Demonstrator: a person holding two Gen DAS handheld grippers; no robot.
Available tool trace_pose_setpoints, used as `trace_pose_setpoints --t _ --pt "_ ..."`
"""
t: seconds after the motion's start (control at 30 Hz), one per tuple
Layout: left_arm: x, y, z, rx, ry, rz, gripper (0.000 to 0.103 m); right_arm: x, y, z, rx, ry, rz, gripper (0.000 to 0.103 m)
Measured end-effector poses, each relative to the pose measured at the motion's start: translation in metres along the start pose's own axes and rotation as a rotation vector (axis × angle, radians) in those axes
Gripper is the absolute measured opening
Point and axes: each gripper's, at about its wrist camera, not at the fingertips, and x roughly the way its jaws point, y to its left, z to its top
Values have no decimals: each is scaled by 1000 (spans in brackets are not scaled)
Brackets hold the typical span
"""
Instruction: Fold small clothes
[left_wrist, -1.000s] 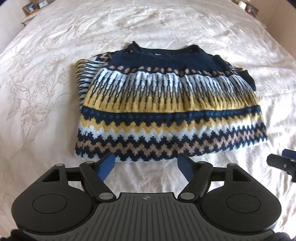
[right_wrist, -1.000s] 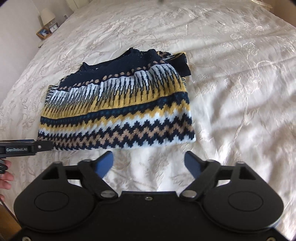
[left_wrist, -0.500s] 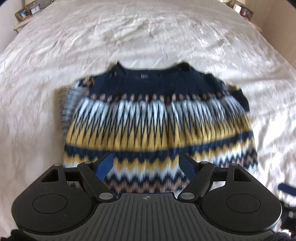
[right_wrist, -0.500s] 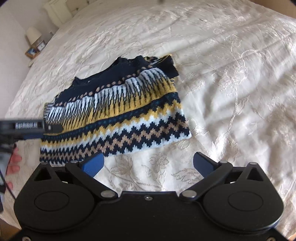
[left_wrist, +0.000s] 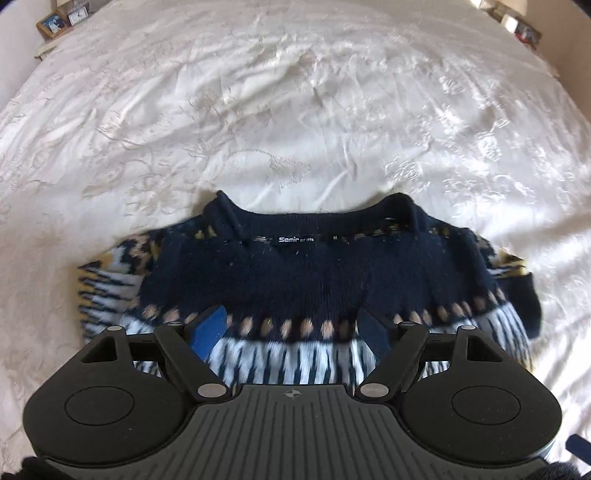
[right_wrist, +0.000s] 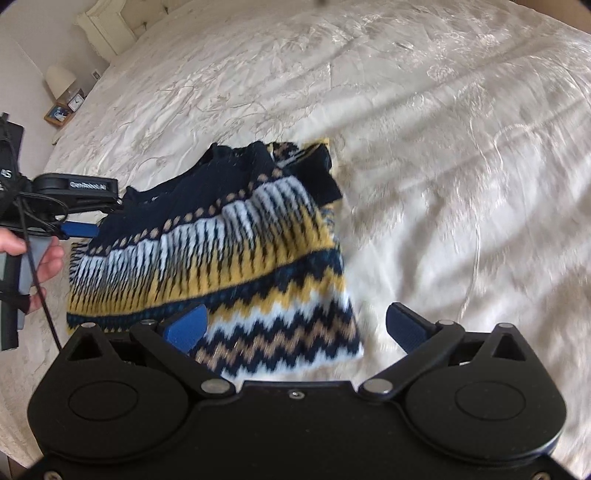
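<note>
- Our left gripper (left_wrist: 293, 326) stands wide open with nothing between its blue pads, poised over the folded sweater (left_wrist: 314, 280); whether the pads touch the knit we cannot tell.
- Directly between and under its jaws lies the white-and-navy striped band; just ahead of the fingertips runs a row of tan dots.
- Further ahead of the left gripper sits the navy yoke, then the collar with its neck label (left_wrist: 295, 240), at the sweater's far edge.
- Our right gripper (right_wrist: 295, 326) is also spread wide and grips nothing. Its left pad hangs over the zigzag hem at the sweater's near right corner, while its right pad hangs over bare bedspread (right_wrist: 461, 166) beside that corner.
- Ahead and to the left of the right gripper, the sweater stretches away: yellow band, striped band, then navy collar.
- Far left of the right gripper, the left hand (right_wrist: 44, 258) clasps the other tool's handle beside the sweater.
- Beyond everything, a lamp (right_wrist: 61, 79) stands by the bed's far corner.
</note>
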Motion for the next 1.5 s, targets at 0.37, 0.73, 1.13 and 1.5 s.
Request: trace_pose_setpoints --t 0.37,0.73,1.13,1.5 --pt "81 -7 18 -14 79 76 103 47 -23 33 2 73 13 102" --pt "83 6 6 -48 -22 22 103 68 -30 38 8 100 53 102" --pt "74 -3 8 20 -71 51 96 68 -43 36 61 106 97 102" --pt "8 0 -31 94 -112 59 74 66 -54 47 41 48 170 102"
